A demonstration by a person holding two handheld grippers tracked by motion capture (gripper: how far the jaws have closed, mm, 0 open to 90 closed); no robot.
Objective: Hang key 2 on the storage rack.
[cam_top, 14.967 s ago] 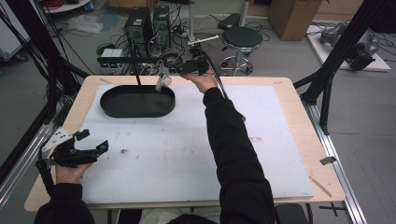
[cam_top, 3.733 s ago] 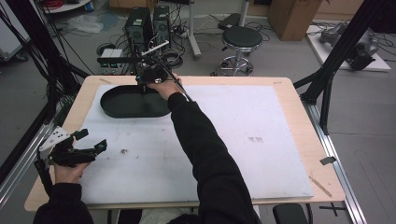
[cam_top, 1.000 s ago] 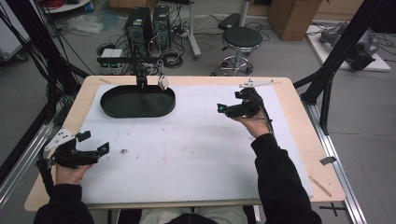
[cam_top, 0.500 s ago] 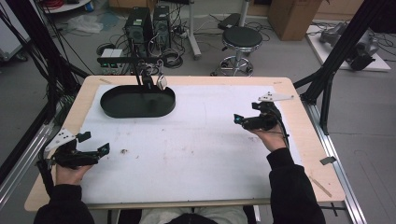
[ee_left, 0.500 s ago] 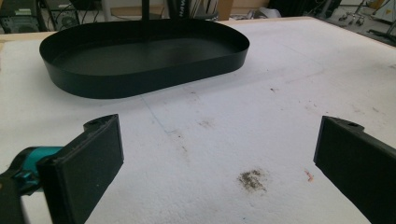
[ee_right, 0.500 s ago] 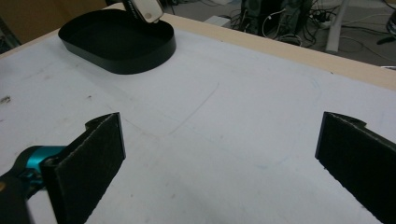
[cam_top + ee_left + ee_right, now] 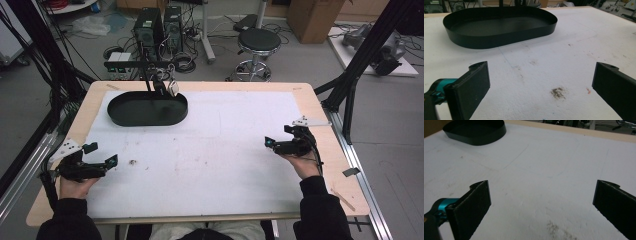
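A black oval tray (image 7: pixel 145 121) lies empty at the far left of the white sheet (image 7: pixel 225 150). My left gripper (image 7: pixel 102 154) rests near the table's front left corner, held in a hand, jaws wide open with nothing between them. In the left gripper view the tray (image 7: pixel 499 40) lies ahead, beyond the open left gripper (image 7: pixel 541 72). My right gripper (image 7: pixel 279 136) sits over the right side of the sheet, open and empty, pointing left. The right gripper view has the tray (image 7: pixel 476 138) far off at the top left, past the open right gripper (image 7: pixel 541 192).
A black stand with a small white piece (image 7: pixel 171 88) rises at the tray's far edge. A brown smudge (image 7: pixel 132 161) marks the sheet near the left gripper. Wooden table edge (image 7: pixel 330 145) runs along the right. A stool (image 7: pixel 257 41) and computers (image 7: pixel 160 22) stand behind the table.
The right hand has pulled back from the tray's far edge, across the sheet to the right side, and come nearer the front. The left gripper has stayed put.
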